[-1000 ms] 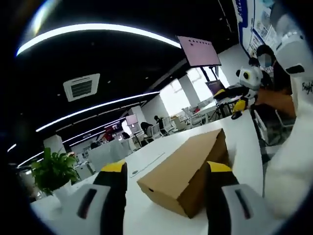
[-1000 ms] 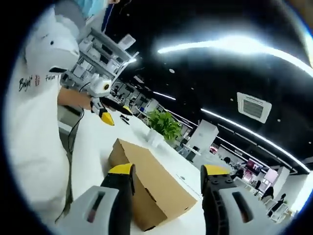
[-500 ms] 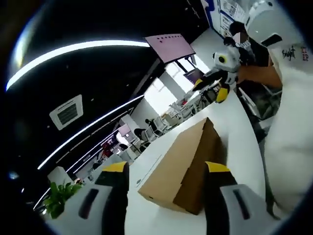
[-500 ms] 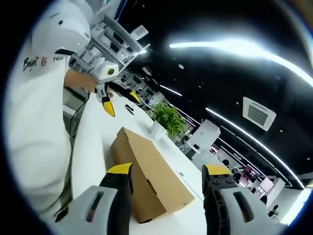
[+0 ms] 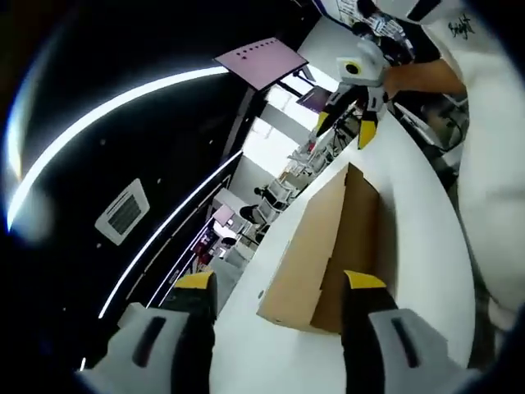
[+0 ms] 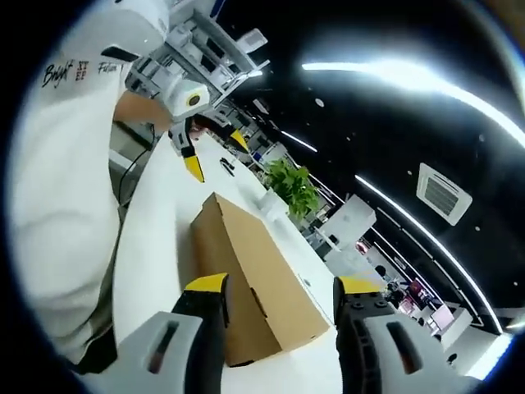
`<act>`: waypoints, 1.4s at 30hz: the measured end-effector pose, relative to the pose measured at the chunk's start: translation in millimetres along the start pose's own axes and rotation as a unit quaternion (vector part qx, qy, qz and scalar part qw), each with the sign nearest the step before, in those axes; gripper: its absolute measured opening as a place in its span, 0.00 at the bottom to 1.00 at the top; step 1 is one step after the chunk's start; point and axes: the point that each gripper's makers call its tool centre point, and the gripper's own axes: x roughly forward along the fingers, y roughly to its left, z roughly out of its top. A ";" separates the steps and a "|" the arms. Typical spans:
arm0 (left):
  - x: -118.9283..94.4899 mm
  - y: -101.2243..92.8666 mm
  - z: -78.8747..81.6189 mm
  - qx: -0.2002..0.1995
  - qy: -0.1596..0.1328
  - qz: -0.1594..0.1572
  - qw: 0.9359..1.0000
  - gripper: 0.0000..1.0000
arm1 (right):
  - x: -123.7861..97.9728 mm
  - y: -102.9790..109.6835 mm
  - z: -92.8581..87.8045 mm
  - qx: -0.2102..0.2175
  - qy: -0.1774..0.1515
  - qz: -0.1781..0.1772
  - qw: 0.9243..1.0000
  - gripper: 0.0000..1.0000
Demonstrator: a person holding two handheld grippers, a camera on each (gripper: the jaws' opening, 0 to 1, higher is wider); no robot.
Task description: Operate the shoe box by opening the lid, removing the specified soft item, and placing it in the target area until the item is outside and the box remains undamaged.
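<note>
My left tool [image 5: 279, 287] stood with its jaws spread wide and nothing between them. My right tool [image 6: 279, 287] was the same — agape and empty. The brown cardboard shoe box [image 5: 324, 242] lay closed on the white surface [image 5: 426, 238], its long side between the two tools. Beyond its far end sat a potted plant [image 6: 294, 187] — well apart from it.

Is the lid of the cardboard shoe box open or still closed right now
Closed. The shoe box lies flat on the white table with its lid seated flush along the sides; the left gripper view shows the same box. Neither gripper touches it.
</note>
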 end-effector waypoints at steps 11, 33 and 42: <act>-3.0 5.4 0.7 0.032 -0.003 0.011 0.999 0.64 | -4.6 3.1 -0.3 -0.035 0.014 -0.004 0.999 0.51; 10.4 -26.9 -45.1 0.101 0.075 -0.001 0.992 0.66 | 9.7 27.2 -29.5 -0.078 0.063 0.021 0.995 0.56; 10.7 -21.3 -34.9 0.056 0.047 0.011 0.997 0.66 | 9.8 20.7 -27.6 -0.105 0.058 -0.014 0.993 0.55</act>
